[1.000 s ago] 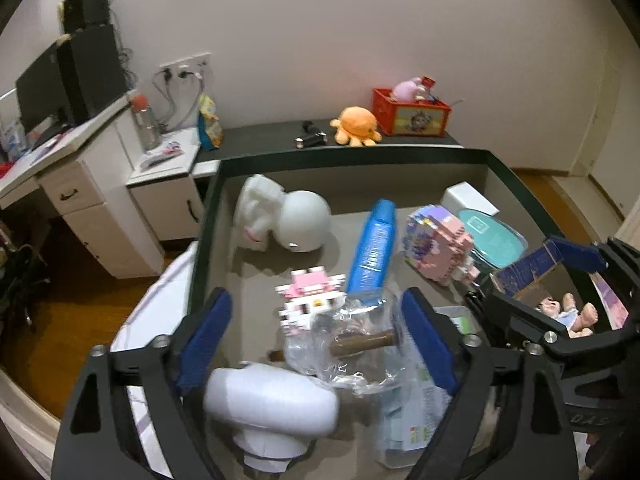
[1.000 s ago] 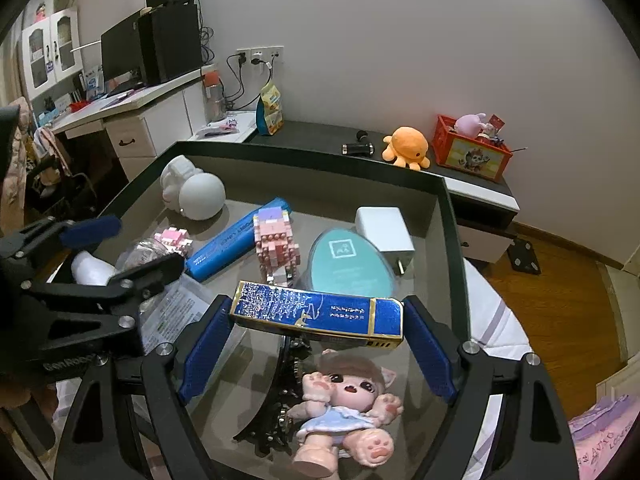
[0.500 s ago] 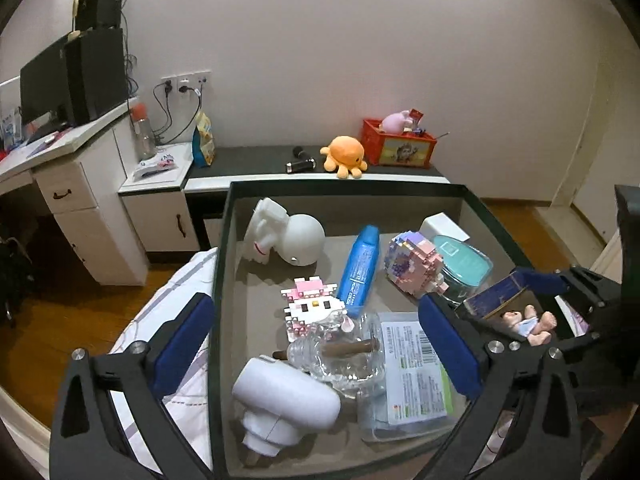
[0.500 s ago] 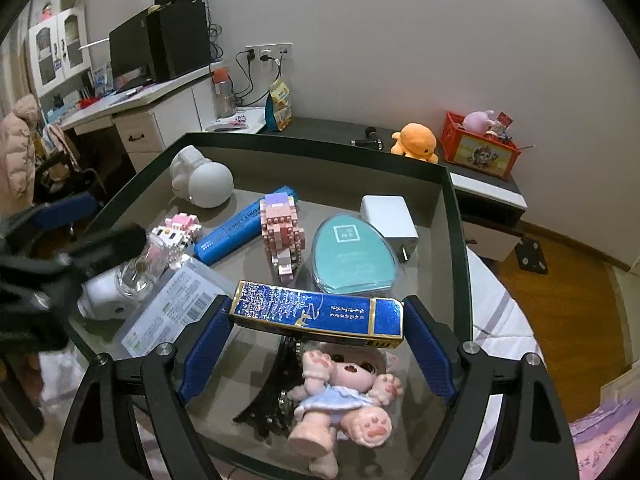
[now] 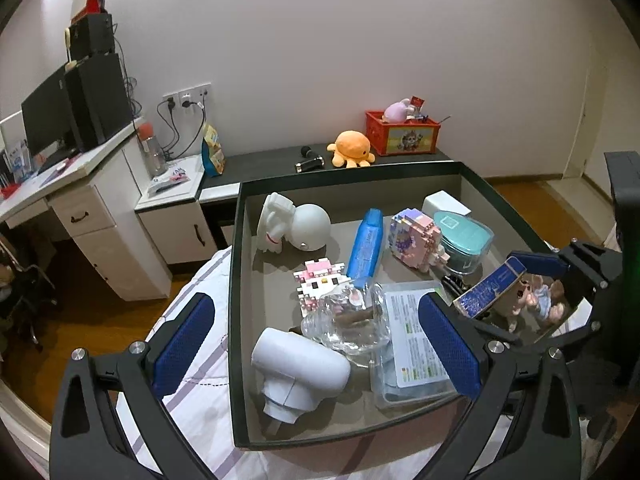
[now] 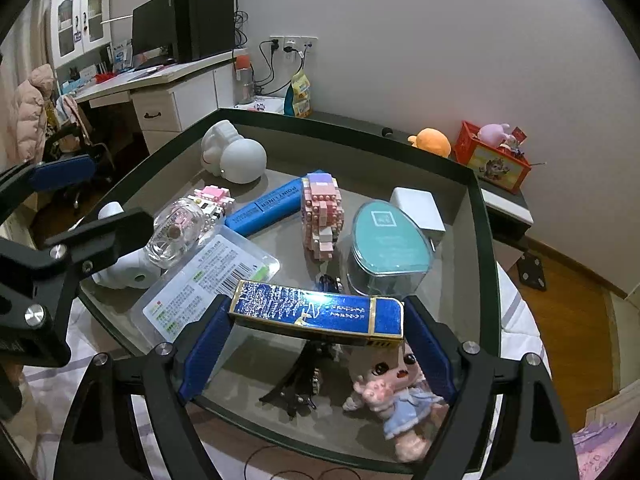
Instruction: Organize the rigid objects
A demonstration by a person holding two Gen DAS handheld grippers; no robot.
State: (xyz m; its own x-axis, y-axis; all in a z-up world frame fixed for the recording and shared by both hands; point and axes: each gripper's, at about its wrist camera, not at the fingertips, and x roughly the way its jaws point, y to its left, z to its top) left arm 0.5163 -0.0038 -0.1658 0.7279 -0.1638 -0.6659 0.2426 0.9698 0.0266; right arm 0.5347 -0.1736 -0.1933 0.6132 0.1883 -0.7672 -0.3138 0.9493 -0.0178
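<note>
The glossy blue gold-edged rectangular box [image 6: 316, 314] sits clamped lengthwise in our right gripper [image 6: 316, 344], near the dark open tray's [image 6: 484, 240] front edge — its gold lettering too fine to read. We read "POINT LINER" on the far blue tube [image 6: 266, 208]. Our left gripper [image 5: 316, 344] has just been opening, nothing between its jaws.

My blue box [image 6: 316, 314] covers the doll's [image 6: 400, 396] forehead and the top of the black hair clip [image 6: 296, 388]. The label print on the clear plastic case [image 6: 208, 276] is too small to read.
</note>
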